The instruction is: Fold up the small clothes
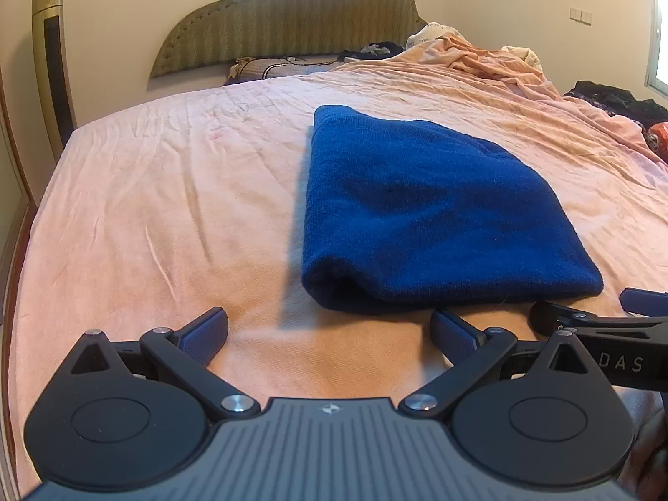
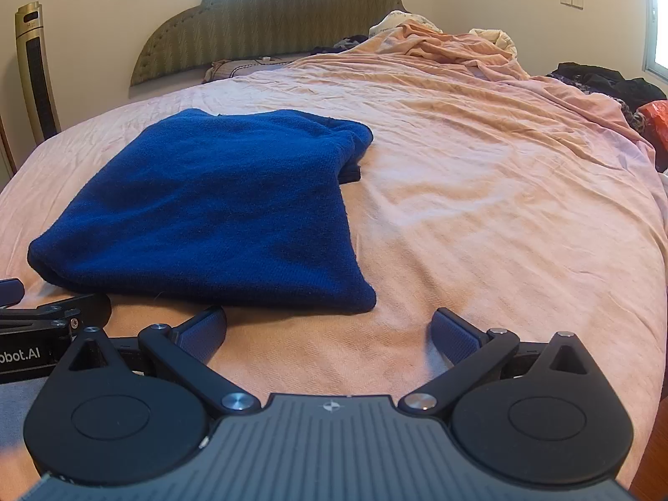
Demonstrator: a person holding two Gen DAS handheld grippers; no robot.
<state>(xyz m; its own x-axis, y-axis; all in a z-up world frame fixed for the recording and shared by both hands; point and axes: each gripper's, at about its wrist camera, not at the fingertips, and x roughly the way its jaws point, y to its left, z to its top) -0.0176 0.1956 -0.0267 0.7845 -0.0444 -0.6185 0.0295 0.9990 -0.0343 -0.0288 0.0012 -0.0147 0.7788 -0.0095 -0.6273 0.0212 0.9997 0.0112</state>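
Left gripper (image 1: 330,334): jaws spread wide, nothing held, positioned just short of the near edge of the blue garment (image 1: 421,208). Right gripper (image 2: 330,334): likewise spread and empty, set beside the left, at the garment's near right corner. Blue knitted garment: laid folded and flat on the pink bedsheet (image 1: 167,192), touched by neither gripper. Headboard (image 1: 288,21): padded, olive, seen at the far end. Bedding (image 2: 451,46): bunched at the far right. Dark clothes (image 2: 601,79): heaped at the right edge.
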